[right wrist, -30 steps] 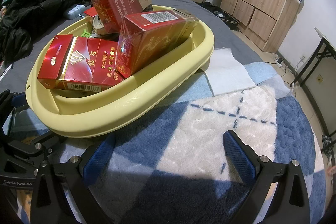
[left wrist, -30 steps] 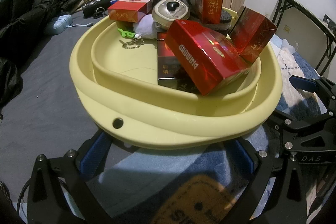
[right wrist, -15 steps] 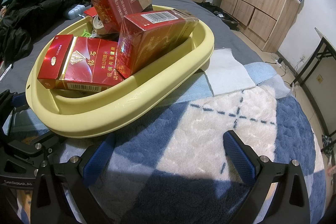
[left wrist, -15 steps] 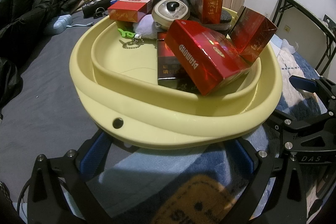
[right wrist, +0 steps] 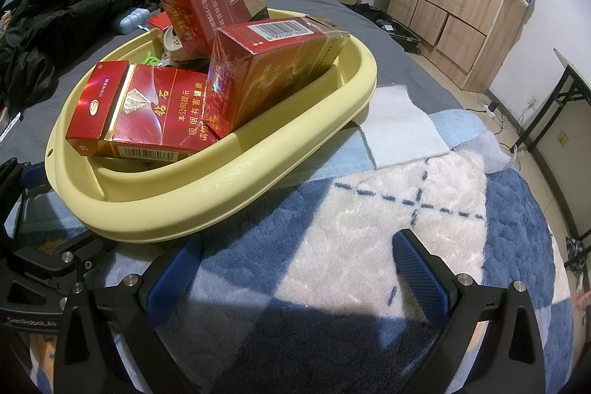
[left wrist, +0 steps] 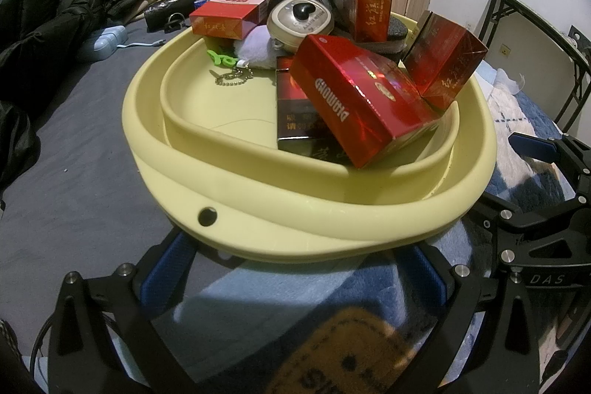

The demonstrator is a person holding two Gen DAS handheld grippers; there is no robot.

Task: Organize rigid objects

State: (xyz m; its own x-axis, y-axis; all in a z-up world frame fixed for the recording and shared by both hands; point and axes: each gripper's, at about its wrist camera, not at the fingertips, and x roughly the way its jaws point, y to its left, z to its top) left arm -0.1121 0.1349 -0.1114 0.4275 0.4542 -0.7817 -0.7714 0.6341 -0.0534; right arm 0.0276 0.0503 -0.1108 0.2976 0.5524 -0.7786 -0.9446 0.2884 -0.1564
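Yellow basin (left wrist: 207, 172) on the bed, unchanged from earlier frames, holds red cartons (left wrist: 362, 106); left tongs (left wrist: 291, 268) spread apart below its rim. Right view: right tongs (right wrist: 295, 261) likewise apart, unmoved, over the blue-white blanket (right wrist: 369, 209).

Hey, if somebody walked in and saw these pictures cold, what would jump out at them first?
The yellow basin on the bed, heaped with shiny red cartons, fills both views. A round beige gadget and a green keychain lie among the cartons at the far side. Both the left claw and the right claw hang open and empty just short of the basin, the right one over a blue and white blanket.
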